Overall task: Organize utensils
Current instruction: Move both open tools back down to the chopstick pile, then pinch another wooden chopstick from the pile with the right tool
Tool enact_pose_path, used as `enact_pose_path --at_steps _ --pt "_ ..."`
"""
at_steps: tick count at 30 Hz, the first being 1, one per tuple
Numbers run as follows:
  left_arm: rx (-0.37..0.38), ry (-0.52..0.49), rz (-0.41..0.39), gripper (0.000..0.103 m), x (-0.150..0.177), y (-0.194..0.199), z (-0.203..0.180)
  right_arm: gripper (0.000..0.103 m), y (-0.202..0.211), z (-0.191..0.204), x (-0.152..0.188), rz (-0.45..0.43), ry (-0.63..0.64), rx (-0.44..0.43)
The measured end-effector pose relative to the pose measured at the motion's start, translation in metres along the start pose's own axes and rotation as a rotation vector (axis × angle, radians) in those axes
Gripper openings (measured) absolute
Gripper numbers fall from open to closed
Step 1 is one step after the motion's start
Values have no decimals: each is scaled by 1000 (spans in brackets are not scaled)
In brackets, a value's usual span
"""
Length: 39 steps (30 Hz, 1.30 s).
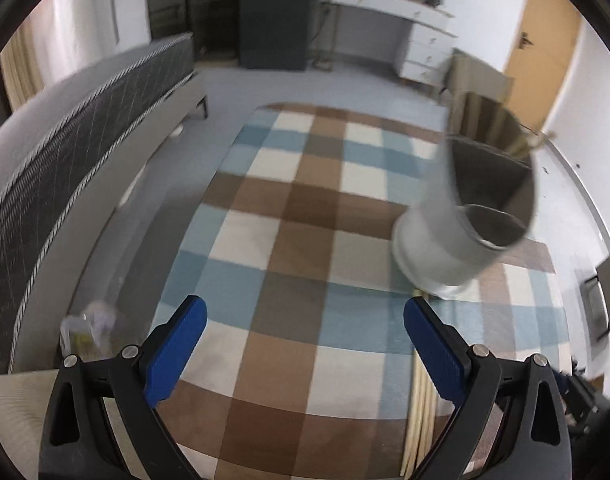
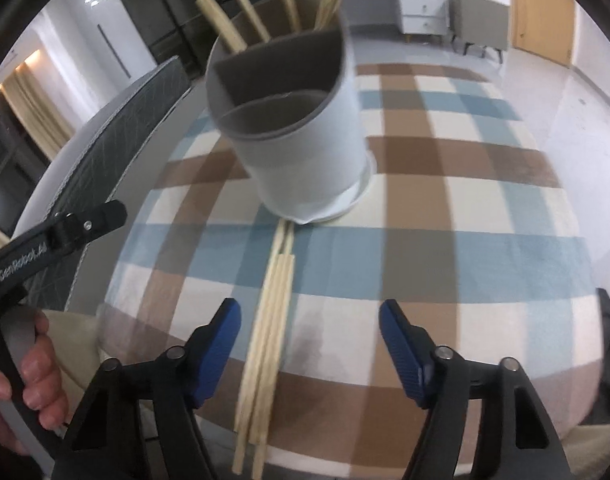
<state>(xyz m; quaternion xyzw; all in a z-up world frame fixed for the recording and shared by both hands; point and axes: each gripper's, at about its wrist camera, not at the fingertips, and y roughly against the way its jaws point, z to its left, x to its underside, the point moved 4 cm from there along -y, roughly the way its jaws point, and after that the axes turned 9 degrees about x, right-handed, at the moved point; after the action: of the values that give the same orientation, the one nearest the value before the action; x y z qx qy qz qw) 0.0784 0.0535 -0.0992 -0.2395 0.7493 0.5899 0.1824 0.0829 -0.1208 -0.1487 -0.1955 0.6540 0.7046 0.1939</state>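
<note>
A grey-white utensil holder (image 2: 305, 152) with inner dividers stands on the plaid table (image 2: 465, 208). Several bamboo chopsticks (image 2: 241, 32) stick up from its far compartment. A bundle of loose chopsticks (image 2: 269, 332) lies flat on the cloth in front of the holder, one end under its base. My right gripper (image 2: 309, 340) is open and empty, low over the near end of that bundle. My left gripper (image 1: 305, 340) is open and empty, with the holder (image 1: 465, 224) to its upper right and the loose chopsticks (image 1: 419, 412) by its right finger.
A dark quilted bed (image 1: 85, 128) runs along the left of the table. A white drawer desk (image 1: 421, 36), a dark cabinet (image 1: 277, 12) and a wooden door (image 1: 545, 52) stand at the back. The left gripper body (image 2: 45, 248) shows in the right wrist view.
</note>
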Motion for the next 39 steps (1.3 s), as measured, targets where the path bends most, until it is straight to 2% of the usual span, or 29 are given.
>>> enact_pose_path --at_steps 5,7,11,13,14,28,36,39 --pt "-10 77 65 96 1 -16 14 58 -26 16 -1 45 83 44" --pt "-9 84 76 96 0 -19 15 50 -34 22 0 55 122 61" --pt "-15 92 86 96 0 -22 16 44 -49 29 2 77 185 94" --pt "-14 99 97 96 -2 -26 19 34 -53 31 5 90 207 112" --pt "-15 102 103 96 -1 -28 19 33 -55 31 5 97 212 112" --pt "-28 131 120 96 0 -32 25 29 -57 32 3 92 230 135" --pt "-35 141 119 96 -1 -33 28 28 -64 50 -10 23 338 240" --pt "-36 152 127 96 0 -35 31 24 -67 48 -13 37 307 210"
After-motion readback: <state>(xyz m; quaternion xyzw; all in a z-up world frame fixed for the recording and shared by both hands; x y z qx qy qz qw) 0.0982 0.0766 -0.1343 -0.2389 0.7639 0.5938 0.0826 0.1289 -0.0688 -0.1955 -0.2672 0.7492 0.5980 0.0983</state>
